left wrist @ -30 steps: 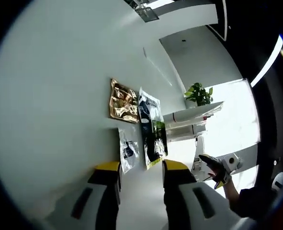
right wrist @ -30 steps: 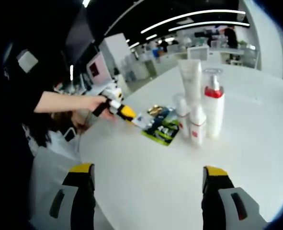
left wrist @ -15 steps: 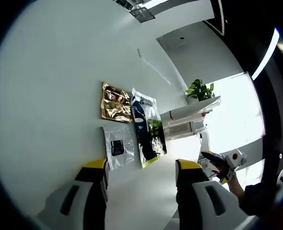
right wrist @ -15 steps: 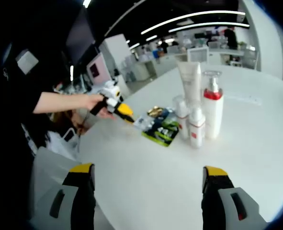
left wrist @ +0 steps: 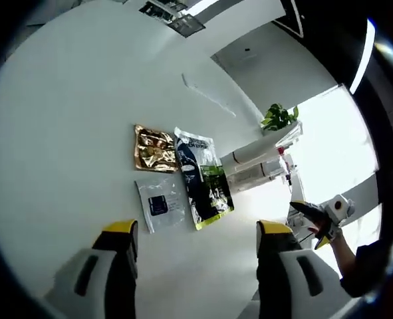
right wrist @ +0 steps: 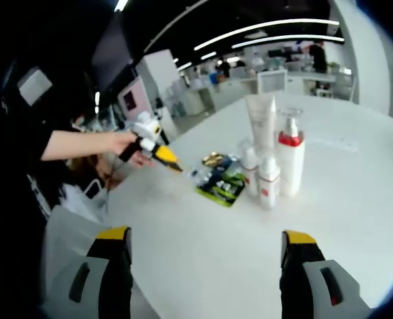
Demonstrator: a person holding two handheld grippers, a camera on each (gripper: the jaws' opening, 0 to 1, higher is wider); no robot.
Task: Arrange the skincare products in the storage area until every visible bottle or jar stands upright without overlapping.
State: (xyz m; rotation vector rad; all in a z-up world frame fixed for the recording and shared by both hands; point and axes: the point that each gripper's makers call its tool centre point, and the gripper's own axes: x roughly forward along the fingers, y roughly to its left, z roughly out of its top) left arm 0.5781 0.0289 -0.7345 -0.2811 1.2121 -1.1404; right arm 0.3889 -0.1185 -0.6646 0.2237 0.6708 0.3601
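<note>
Left claw (left wrist: 193,239) open, empty, over white tabletop (left wrist: 63,133). Flat packets lie mid-tabletop: gold packet (left wrist: 154,148), clear packet (left wrist: 159,203), dark packet (left wrist: 203,183). Beside them, upright: white tube (right wrist: 261,126), red-collared pump bottle (right wrist: 290,159), two small bottles (right wrist: 268,183). Right claw (right wrist: 206,249) open, empty.

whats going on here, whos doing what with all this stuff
A person holds a pair of tongs in each hand over a white round table. Both pairs are open and empty. The left tongs point at three flat sachets: a gold foil one, a dark blue and green one and a small clear one. A cluster of white bottles and a tube stands upright beside them. The right tongs hang back from it all.
</note>
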